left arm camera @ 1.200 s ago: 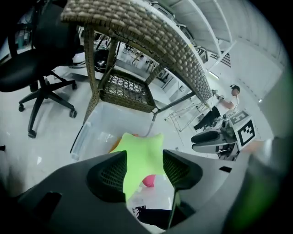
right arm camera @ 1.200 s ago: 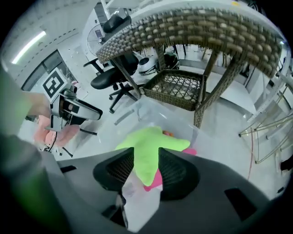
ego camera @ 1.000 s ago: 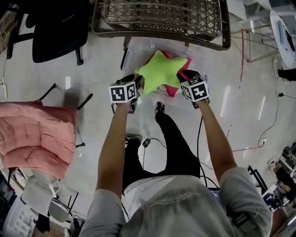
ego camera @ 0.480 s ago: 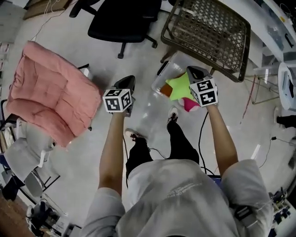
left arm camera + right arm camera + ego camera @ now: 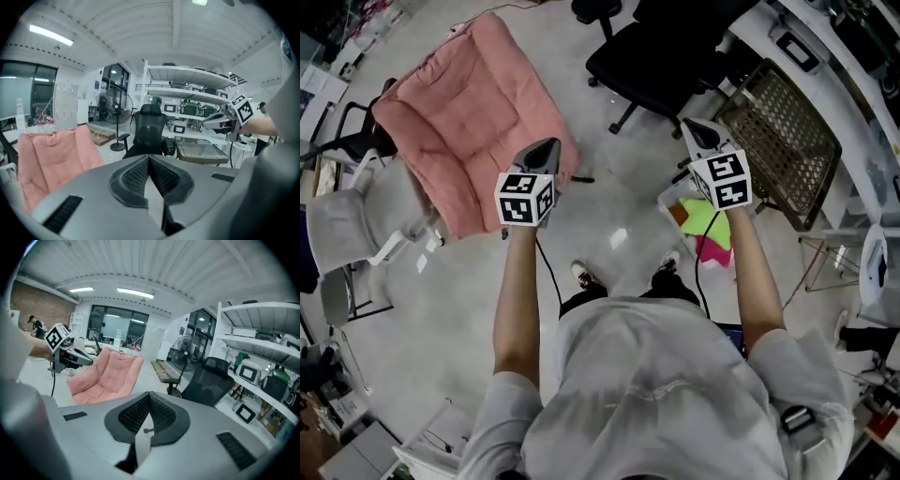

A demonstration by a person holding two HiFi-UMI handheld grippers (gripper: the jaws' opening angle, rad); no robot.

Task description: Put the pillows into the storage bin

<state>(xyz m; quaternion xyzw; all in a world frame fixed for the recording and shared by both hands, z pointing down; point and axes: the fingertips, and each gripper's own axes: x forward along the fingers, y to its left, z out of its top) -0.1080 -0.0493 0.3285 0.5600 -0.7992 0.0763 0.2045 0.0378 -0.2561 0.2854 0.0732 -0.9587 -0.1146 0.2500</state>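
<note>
L gripper (image 5: 149,158) & R gripper (image 5: 150,395) jaws pressed together, empty, pillows (image 5: 701,217) in bin (image 5: 666,195) only in head view

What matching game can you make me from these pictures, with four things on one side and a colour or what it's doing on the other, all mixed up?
Things
1. top pillow
2. cushioned chair
3. office chair
4. left tongs

Colour or state
A. black
B. shut, holding nothing
C. bright green
D. pink

Right pairs: 1-C, 2-D, 3-A, 4-B
</note>
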